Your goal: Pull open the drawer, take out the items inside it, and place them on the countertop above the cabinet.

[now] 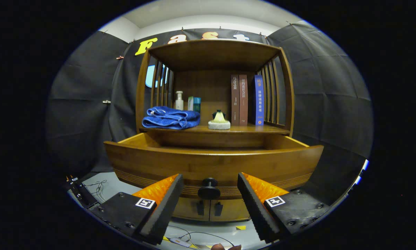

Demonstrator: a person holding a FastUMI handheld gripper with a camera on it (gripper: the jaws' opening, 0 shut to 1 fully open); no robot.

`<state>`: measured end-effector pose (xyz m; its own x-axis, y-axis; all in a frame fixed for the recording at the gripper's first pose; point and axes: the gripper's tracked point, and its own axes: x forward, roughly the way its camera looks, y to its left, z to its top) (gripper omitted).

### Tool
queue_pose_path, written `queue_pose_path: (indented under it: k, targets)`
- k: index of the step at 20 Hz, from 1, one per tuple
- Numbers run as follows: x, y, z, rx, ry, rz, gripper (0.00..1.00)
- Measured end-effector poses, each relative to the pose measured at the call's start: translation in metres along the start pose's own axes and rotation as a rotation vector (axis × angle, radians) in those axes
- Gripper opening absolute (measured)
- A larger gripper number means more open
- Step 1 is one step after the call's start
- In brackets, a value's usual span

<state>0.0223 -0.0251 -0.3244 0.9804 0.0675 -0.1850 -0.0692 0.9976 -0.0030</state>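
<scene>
A wooden cabinet stands ahead with its drawer (213,163) pulled out toward me. The drawer's round dark knob (209,187) sits between my fingers, a little beyond their tips, and neither finger touches it. My gripper (209,182) is open. The drawer's inside is hidden behind its tall front panel, so I cannot tell what lies in it. Above the drawer is the countertop (249,129), a wooden shelf surface under a roofed frame.
On the countertop lie a folded blue towel (170,118), a white bottle (179,101), a small teal box (195,103), a small yellow and white ornament (219,121) and three upright books (246,100). Two lower cabinet doors (209,209) sit under the drawer. Cables trail on the floor (194,239).
</scene>
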Motion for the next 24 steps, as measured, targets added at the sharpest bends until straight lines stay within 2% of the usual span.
queue_pose_path:
  k: [6, 9, 14, 24]
  targets:
    - [0.032, -0.011, -0.026, 0.035, 0.067, -0.050, 0.99]
    - [0.034, -0.013, -0.032, 0.021, 0.049, -0.051, 0.99]
    - [0.049, -0.014, -0.020, -0.001, 0.033, -0.059, 0.99]
    - [0.125, -0.017, -0.015, -0.030, 0.059, -0.067, 0.99]
